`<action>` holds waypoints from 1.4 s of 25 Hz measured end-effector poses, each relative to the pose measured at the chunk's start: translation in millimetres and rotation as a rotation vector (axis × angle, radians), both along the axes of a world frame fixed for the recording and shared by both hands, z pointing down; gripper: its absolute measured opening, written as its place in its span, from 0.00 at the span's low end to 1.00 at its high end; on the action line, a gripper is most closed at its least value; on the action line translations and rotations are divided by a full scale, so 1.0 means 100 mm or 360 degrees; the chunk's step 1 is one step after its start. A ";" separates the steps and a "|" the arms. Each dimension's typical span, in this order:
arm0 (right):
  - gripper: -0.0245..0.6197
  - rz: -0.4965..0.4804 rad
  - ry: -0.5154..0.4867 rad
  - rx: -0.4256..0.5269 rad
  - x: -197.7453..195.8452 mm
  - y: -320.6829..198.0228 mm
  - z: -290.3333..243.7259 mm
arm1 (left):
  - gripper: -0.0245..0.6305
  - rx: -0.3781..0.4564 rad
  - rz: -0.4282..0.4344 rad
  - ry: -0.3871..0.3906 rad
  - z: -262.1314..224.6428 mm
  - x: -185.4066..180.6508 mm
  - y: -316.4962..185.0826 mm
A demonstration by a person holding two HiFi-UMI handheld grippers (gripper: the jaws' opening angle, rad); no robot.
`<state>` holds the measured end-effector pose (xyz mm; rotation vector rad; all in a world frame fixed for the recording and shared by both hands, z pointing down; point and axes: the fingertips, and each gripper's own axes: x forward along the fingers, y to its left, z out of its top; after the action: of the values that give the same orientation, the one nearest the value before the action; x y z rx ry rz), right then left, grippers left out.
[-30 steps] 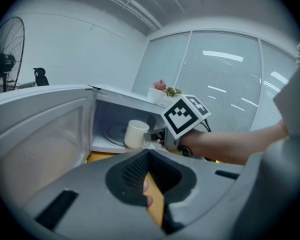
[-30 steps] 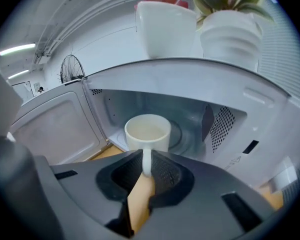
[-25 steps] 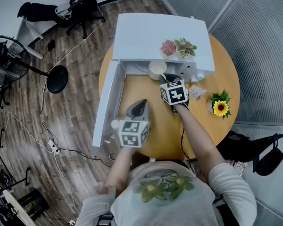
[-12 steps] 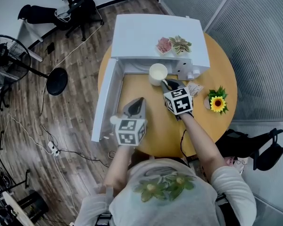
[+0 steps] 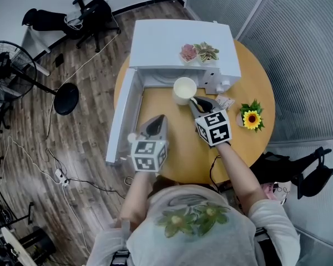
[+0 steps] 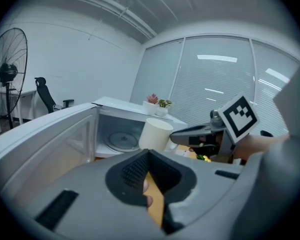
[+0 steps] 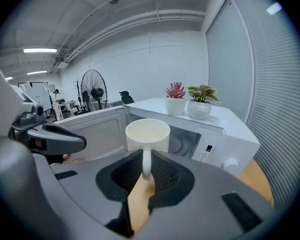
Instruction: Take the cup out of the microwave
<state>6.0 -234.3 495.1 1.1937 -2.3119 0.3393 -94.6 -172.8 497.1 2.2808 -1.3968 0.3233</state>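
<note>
The right gripper (image 5: 193,101) pinches the handle of the white cup (image 5: 184,89). In the right gripper view, the thin handle stands upright between the two dark pads of this gripper (image 7: 146,176), and the cup (image 7: 147,134) is just beyond them, with its mouth upward. The cup looks empty.

In the head view the cup is near the centre of the frame, outside the cavity of the white microwave (image 5: 177,43) and just in front of its opening, over the round wooden table (image 5: 183,148). I cannot tell if its bottom touches the table. The microwave door (image 5: 122,115) is swung open toward the lower left of the frame. In the left gripper view, the glass turntable (image 6: 121,140) lies bare inside the cavity, behind the cup (image 6: 155,134).

The left gripper (image 5: 157,119) is below and to the left of the cup, apart from it, beside the open door. Its jaws are pressed together with nothing between them (image 6: 147,171).

Two small potted plants (image 5: 197,52) stand on top of the microwave. A sunflower (image 5: 251,119) is on the table at the right.
</note>
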 end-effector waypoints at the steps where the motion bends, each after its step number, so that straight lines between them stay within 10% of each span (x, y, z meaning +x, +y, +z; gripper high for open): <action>1: 0.14 -0.0008 0.0001 0.0013 0.00 0.04 -0.04 | 0.04 0.0002 -0.0001 0.0001 -0.01 -0.01 0.02; 35: 0.13 0.0142 -0.0054 -0.0068 0.59 0.90 0.15 | 0.04 -0.0040 0.0159 -0.0036 0.05 0.27 0.41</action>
<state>65.5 -144.6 509.9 1.2818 -2.2729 0.4421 -67.6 -132.1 502.3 2.3376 -1.2851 0.3972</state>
